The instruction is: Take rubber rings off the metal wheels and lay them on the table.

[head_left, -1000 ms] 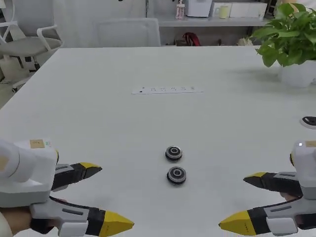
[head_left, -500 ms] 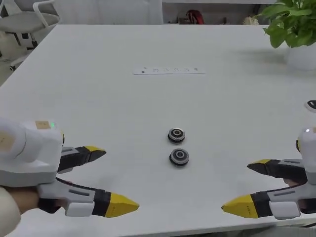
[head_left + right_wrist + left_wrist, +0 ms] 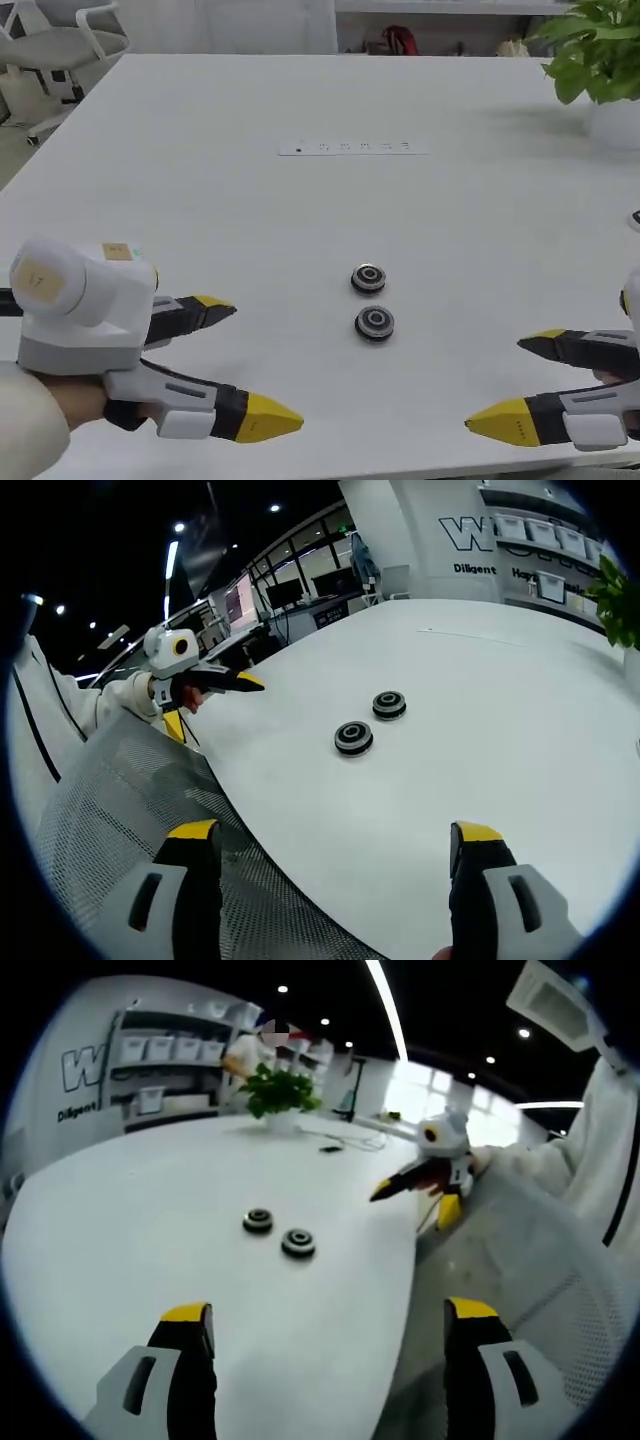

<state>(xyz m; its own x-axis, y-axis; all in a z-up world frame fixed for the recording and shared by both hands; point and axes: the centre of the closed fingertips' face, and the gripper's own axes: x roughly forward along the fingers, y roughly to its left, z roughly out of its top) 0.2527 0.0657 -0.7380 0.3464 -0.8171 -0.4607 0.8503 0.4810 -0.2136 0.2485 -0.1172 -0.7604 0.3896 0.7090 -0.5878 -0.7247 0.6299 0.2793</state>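
Observation:
Two small metal wheels with black rubber rings lie side by side on the white table: the far wheel (image 3: pixel 368 279) (image 3: pixel 258 1221) (image 3: pixel 389 705) and the near wheel (image 3: pixel 374 322) (image 3: pixel 298 1244) (image 3: pixel 353 737). My left gripper (image 3: pixel 255 360) (image 3: pixel 330 1325) hovers at the table's near left, open, with nothing between its yellow-tipped fingers. At the near right my right gripper (image 3: pixel 520 380) (image 3: pixel 335 845) is open too, and empty. Both grippers stand well apart from the wheels. The right gripper (image 3: pixel 425 1185) appears in the left gripper view, the left gripper (image 3: pixel 205 695) in the right gripper view.
A flush power strip (image 3: pixel 352 148) is set in the table farther back. A potted plant (image 3: pixel 600 60) stands at the far right corner. Office chairs (image 3: pixel 60 45) are beyond the far left edge. The table's near edge (image 3: pixel 380 468) runs just under the grippers.
The head camera tilted down and shifted, so the scene slid. Both grippers stay open and low at the near edge; the wheels have not moved on the table.

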